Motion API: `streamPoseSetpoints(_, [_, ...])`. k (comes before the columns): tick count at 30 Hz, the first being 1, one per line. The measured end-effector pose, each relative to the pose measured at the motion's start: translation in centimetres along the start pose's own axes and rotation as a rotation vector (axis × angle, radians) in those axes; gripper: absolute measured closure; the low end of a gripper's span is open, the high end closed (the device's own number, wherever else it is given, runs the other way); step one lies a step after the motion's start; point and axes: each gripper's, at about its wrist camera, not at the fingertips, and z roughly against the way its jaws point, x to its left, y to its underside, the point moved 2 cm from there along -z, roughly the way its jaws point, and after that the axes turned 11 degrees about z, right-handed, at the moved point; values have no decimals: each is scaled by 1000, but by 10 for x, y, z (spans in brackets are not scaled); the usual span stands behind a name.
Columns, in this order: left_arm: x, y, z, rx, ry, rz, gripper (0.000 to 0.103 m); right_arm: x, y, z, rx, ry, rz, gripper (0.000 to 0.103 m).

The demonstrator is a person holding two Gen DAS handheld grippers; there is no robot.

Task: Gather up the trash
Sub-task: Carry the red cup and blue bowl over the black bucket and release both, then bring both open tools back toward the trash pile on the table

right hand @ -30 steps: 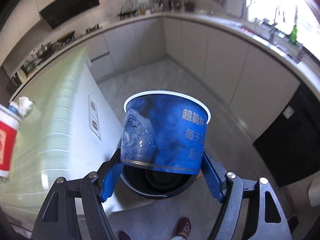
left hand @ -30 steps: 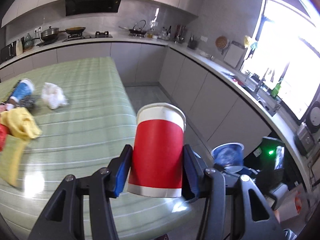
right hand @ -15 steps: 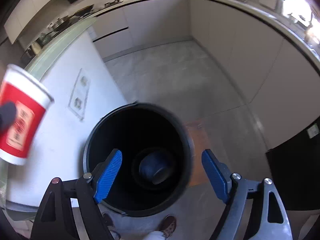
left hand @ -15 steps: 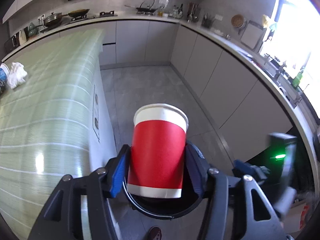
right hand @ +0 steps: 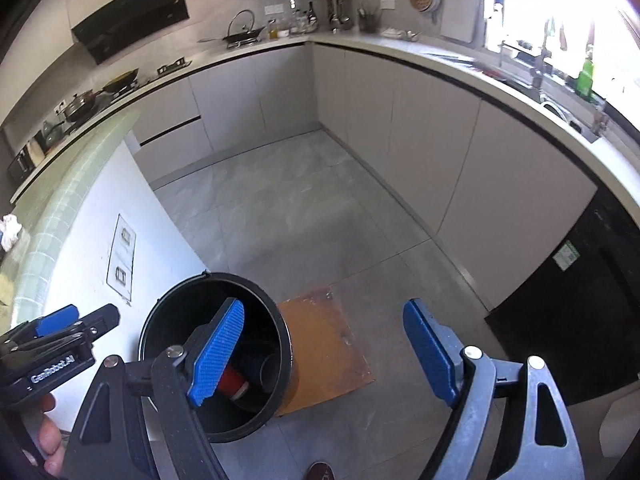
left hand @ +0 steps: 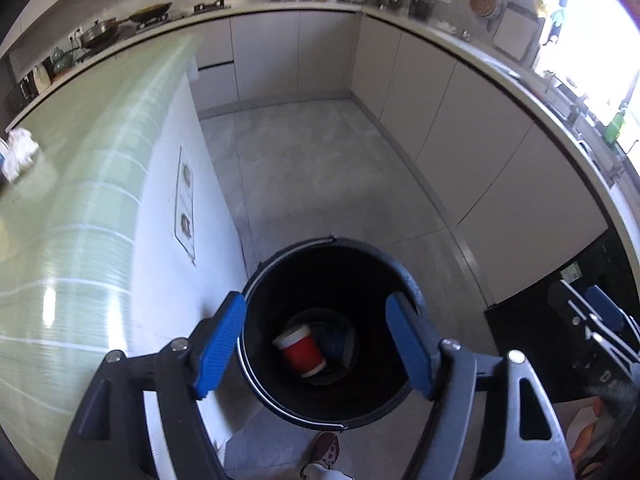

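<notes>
While the red cup point(left hand: 302, 354) lies on its side at the bottom of the black bin point(left hand: 404, 276), we hold our left gripper point(left hand: 316, 344) straight over the bin's mouth. Its jaws have just been opening and now stand apart with nothing between them, the blue pads point(left hand: 218, 344) framing the rim on either side. Beside the red cup, deeper in the shadow, sits a blue cup point(left hand: 334, 338), touching it.

From the right wrist we see the same bin point(right hand: 160, 312) on the grey floor point(right hand: 304, 208), set against the white end of the island point(right hand: 80, 216), with an orange mat point(right hand: 324, 344) just beside it. Our right gripper point(right hand: 328, 356) hangs over the mat and the bin's near edge, jaws wide apart and empty. The left gripper point(right hand: 56, 324) shows at the lower left, with our fingers point(right hand: 50, 436) wrapped around its handle.

On the green island top, well away from the bin, a crumpled white tissue point(left hand: 18, 152) lies near the far edge. A shoe point(left hand: 324, 452) shows at the bottom, below the bin.
</notes>
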Motion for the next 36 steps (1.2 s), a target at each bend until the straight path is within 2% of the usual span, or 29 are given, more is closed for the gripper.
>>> streamPoseSetpoints(8, [20, -12, 76, -61, 112, -28, 29, 29, -6, 48, -53, 32, -26, 19])
streamPoseSetpoints(12, [56, -18, 113, -77, 179, -25, 29, 58, -9, 81, -88, 32, -35, 19])
streamPoseSetpoints(16, [92, -26, 133, -101, 206, -31, 29, 104, -14, 118, -131, 23, -39, 19])
streamPoseSetpoints(21, [156, -38, 157, -149, 184, -7, 24, 175, -19, 152, -183, -16, -38, 19])
streamPoseSetpoints(26, [235, -46, 175, -206, 121, 17, 19, 255, -16, 170, -208, -59, -18, 19])
streamPoseSetpoints(32, [297, -48, 181, -203, 64, 70, 19, 333, -9, 180, -201, -115, 10, 19])
streamPoseSetpoints(36, [327, -48, 186, -199, 57, 119, 19, 361, -11, 183, -189, -136, 47, 19])
